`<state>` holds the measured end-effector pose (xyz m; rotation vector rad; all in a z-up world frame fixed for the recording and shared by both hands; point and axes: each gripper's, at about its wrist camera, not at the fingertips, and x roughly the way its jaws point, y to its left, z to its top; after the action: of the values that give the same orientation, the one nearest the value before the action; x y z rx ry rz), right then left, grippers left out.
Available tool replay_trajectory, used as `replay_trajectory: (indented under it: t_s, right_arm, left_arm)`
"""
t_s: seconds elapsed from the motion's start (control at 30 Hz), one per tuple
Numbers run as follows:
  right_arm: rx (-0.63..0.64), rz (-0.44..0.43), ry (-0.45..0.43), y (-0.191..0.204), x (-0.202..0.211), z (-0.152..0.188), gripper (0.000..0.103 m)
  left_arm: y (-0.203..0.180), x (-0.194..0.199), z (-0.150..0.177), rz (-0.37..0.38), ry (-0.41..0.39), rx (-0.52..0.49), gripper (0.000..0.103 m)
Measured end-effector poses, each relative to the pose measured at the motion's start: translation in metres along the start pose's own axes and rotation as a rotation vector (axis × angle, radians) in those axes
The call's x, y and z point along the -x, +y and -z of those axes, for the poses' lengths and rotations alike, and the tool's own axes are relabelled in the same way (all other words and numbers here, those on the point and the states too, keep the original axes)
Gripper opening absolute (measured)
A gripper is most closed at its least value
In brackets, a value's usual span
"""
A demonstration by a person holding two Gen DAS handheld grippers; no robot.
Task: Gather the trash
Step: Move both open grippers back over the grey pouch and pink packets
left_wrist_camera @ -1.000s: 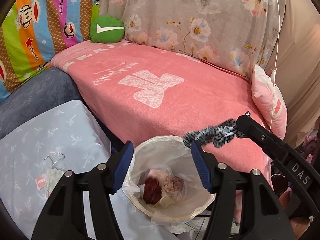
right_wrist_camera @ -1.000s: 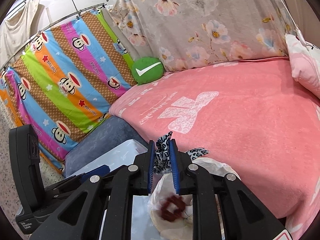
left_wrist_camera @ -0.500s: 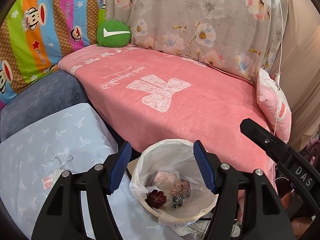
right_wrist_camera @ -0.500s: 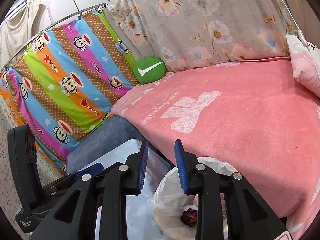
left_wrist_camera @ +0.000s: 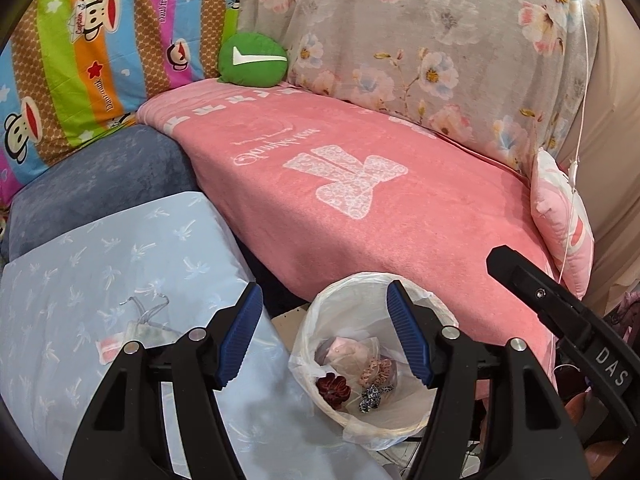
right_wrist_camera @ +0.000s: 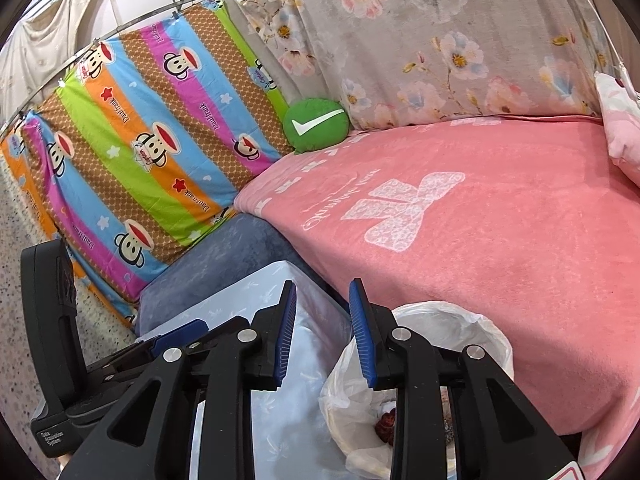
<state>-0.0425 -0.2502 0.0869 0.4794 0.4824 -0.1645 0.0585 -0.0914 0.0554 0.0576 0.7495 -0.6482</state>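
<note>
Your lined bin (left_wrist_camera: pixel 400 416) holds a dark red scrunchie (left_wrist_camera: pixel 333 387), a pink one (left_wrist_camera: pixel 374 369) and a leopard-print one (left_wrist_camera: pixel 370 393); your left hand-held gripper (left_wrist_camera: pixel 324 338) gapes wide, empty; your right hand-held gripper (right_wrist_camera: pixel 322 332) is parted, empty.

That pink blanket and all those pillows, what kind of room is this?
Probably a bedroom or sitting corner at home: a pink blanket spread over a couch or bed, a green check-mark cushion against hung floral and monkey-print sheets, and a lined trash bin on the floor beside it.
</note>
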Motion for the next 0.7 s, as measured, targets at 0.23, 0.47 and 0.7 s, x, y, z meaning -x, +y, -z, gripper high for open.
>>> replay_trajectory:
  t_s: [0.23,0.47,0.7]
  right_arm:
    - [0.031,-0.024,0.040,0.021,-0.016,0.009,0.031]
    - [0.060,-0.049,0.095,0.045,-0.037,0.026,0.034]
    - [0.096,-0.074,0.166,0.071,-0.062,0.047,0.035]
  left_arm:
    - [0.028,0.001,0.007,-0.043,0.008,0.045,0.067]
    - [0.064,0.002,0.021,-0.102,0.028,0.091,0.070]
    - [0.107,-0.002,0.040,-0.170,0.073,0.156,0.070]
